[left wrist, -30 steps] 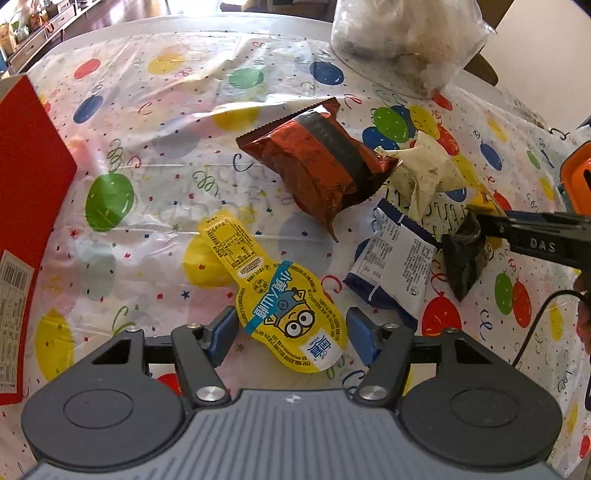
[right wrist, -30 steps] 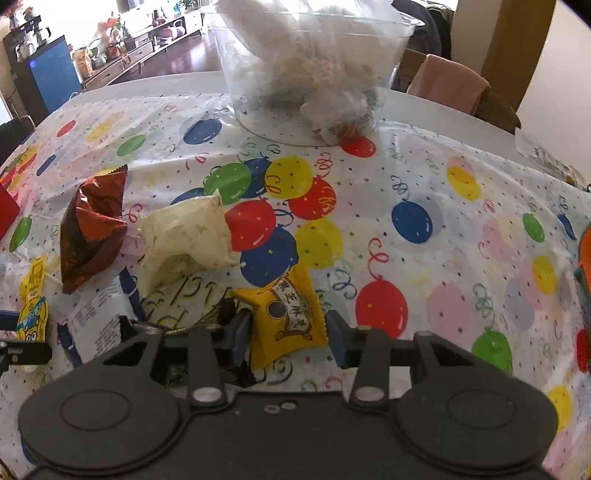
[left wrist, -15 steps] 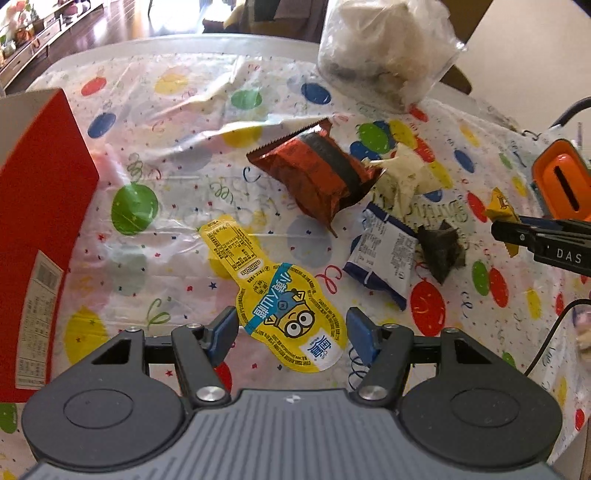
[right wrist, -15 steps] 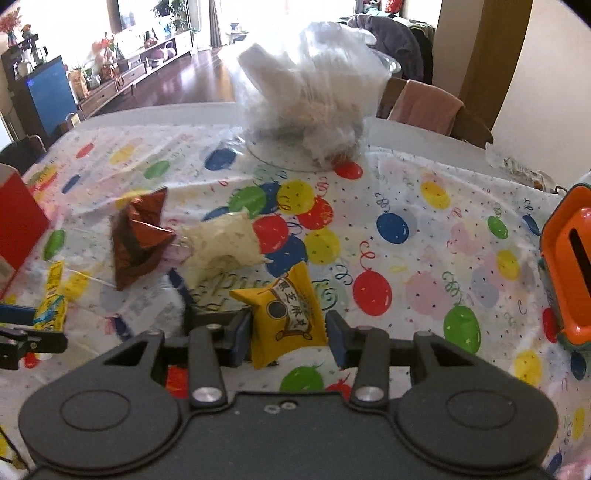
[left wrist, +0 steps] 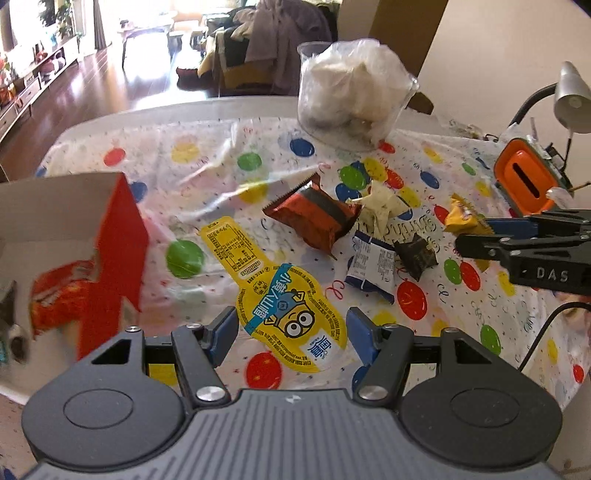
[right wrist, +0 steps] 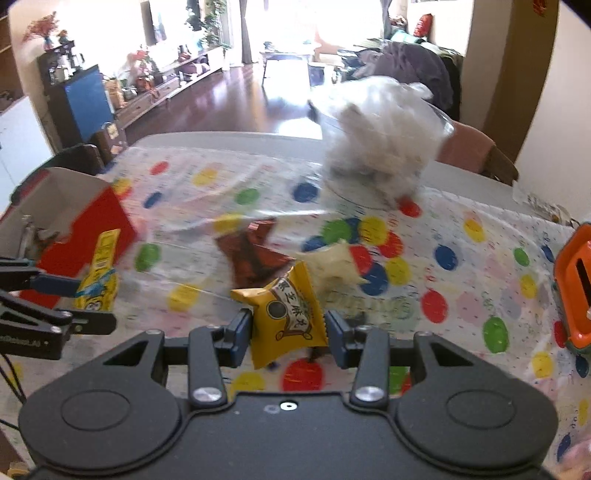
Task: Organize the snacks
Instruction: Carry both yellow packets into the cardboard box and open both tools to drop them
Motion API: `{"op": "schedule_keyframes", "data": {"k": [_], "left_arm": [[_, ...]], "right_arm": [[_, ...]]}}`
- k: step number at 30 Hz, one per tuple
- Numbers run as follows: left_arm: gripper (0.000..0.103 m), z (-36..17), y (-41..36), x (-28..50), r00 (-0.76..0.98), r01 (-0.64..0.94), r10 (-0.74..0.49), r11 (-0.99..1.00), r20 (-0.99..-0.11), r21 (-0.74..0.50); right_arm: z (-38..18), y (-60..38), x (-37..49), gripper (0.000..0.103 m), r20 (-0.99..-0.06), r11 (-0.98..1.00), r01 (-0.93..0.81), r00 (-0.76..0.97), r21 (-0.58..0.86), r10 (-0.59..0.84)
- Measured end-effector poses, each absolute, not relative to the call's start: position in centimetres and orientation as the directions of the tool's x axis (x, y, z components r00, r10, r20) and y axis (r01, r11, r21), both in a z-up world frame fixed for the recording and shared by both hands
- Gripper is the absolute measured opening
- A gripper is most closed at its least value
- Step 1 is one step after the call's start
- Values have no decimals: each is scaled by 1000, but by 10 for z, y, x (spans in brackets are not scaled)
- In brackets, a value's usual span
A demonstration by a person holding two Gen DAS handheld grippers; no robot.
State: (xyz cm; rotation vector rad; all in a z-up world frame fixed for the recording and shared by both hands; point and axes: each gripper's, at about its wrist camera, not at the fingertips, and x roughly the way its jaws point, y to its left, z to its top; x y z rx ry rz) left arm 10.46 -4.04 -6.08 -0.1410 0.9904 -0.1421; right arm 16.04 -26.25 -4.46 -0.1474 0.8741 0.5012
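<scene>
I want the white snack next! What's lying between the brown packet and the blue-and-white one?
Nothing: in the left wrist view only bare tablecloth shows between the brown packet and the blue-and-white packet.

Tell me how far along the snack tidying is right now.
Partly done: the red box already holds an orange packet. In hand: the left gripper grips a yellow cartoon pouch, the right gripper a yellow packet. Left on the table: brown, cream, white-and-blue and dark packets.

Beyond your table (right wrist: 229, 138) at twelve o'clock, bright window light (right wrist: 343, 18) glares off dark polished wood floor (right wrist: 225, 99). At ten o'clock you see a blue cabinet (right wrist: 90, 96); at two, a cream wall (left wrist: 491, 55).
</scene>
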Motion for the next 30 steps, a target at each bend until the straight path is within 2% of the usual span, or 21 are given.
{"op": "schedule_keyframes", "data": {"k": [13, 30], "left_arm": [[64, -13, 27, 68, 611, 76, -163, 986, -775, -147], [64, -9, 154, 64, 621, -46, -49, 994, -782, -99]], "right_arm": [[-11, -181, 104, 42, -722, 815, -569, 520, 106, 457], [-2, -40, 87, 43, -708, 713, -696, 460, 87, 536]]}}
